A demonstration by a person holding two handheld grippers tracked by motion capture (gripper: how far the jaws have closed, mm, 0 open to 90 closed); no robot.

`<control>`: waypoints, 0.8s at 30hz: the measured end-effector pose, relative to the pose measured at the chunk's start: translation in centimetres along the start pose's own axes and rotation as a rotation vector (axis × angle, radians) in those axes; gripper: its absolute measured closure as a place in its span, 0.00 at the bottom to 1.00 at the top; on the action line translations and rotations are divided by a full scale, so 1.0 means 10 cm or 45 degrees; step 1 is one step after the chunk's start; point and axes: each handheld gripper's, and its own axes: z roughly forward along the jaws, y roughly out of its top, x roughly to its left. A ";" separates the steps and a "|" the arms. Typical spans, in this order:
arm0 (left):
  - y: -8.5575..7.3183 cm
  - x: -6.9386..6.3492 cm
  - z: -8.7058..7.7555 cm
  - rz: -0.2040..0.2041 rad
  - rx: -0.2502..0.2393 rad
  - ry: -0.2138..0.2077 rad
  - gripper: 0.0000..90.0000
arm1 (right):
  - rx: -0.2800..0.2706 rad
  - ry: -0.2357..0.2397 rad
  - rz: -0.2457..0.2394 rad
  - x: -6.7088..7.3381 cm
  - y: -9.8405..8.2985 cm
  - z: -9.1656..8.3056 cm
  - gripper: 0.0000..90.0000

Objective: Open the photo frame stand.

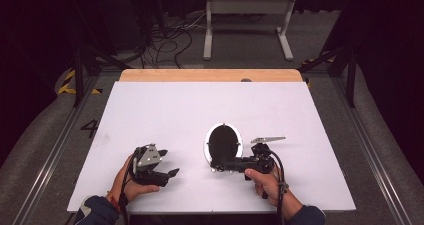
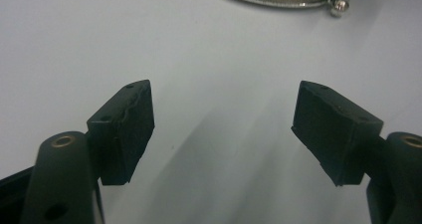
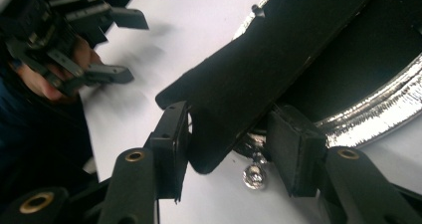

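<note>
Oval silver-rimmed frame (image 1: pixel 223 144) with black centre seen lying flat on white worktop (image 1: pixel 150 115), right of middle, toward near edge. Black strap-like flap (image 3: pixel 259 69) seen slanting across frame, lower end between jaws of right gripper (image 1: pixel 216 165). Right jaws part-spread; one pad seen against flap, other apart from it. Small silver screw seen at rim beneath. Left gripper (image 1: pixel 170 164) held well apart to left, jaws spread wide, nothing pinched.
</note>
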 end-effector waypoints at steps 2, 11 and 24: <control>0.07 0.03 0.07 -0.014 -0.002 -0.019 0.28 | 0.015 0.048 0.067 -0.04 0.04 0.00 0.55; 0.34 0.06 0.40 -0.022 0.030 -0.063 0.27 | -0.049 0.093 0.169 -0.14 0.11 0.07 0.55; 0.53 0.14 0.69 -0.095 0.051 -0.084 0.26 | -0.036 0.090 0.134 -0.15 0.12 0.09 0.64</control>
